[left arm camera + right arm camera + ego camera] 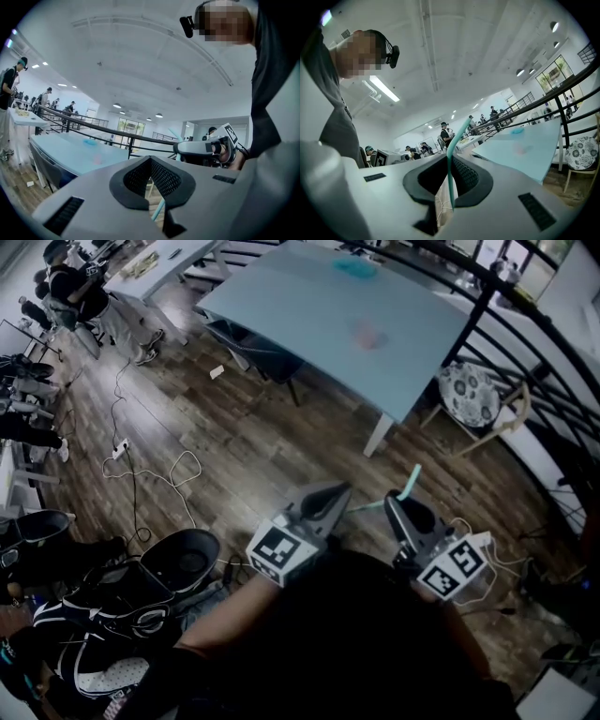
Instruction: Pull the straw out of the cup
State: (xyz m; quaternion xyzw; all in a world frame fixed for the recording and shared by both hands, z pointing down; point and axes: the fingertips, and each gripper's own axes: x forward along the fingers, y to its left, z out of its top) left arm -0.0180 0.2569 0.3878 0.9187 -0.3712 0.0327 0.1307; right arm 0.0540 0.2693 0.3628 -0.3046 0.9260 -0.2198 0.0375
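Head view showed no cup near us, so we judged the pull itself done and the straw merely in hand. At left, the left tongs (339, 495) had their tips drawn together on nothing we could see; a green sliver showed through the slot behind them. Next, the straw (410, 482) stood pinched between the nearly closed right tongs (396, 505), its lower part bent toward the left pair. The next move called for a steady pinch and somewhere to lay it. We counted two tongs, one straw, one blue table (309, 306) well apart, and one pink blur (369, 332) on it, perhaps the cup.
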